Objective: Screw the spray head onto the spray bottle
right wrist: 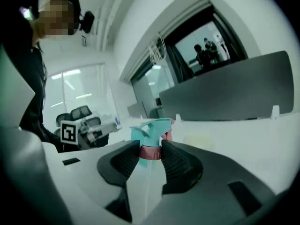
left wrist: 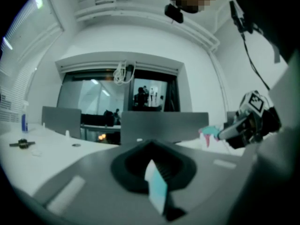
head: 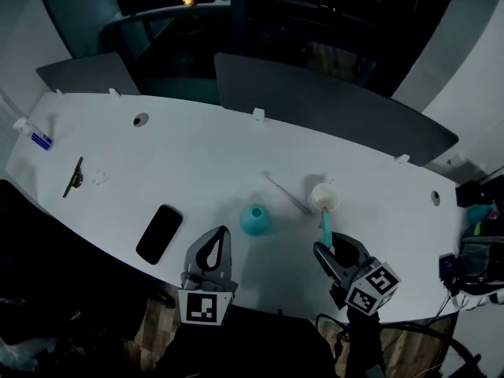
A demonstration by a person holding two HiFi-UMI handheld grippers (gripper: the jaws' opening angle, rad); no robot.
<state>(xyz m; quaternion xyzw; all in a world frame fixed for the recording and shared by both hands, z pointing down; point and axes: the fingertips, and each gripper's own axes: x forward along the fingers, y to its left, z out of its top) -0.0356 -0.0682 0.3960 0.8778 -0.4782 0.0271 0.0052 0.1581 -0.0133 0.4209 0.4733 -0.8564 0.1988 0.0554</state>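
Plainly, one spray head pinched between two grippers' worth of jaws

It is clamped at its red collar by the right gripper, with its long axis along the jaws and its teal end pointing away. Just beyond, one white bottle is seemingly stood. The left gripper is pressed together.

**Mostly plastic, mostly matt**

The table is a smooth white top, matt with a faint sheen. The phone lying on it is the one glossy thing, black and glassy. The right gripper has a grey matt plastic shell and black ribbed pads that look rubbery. The spray head is smooth teal plastic over a red collar, with pale translucent plastic below. The desk dividers look like dull grey cloth.
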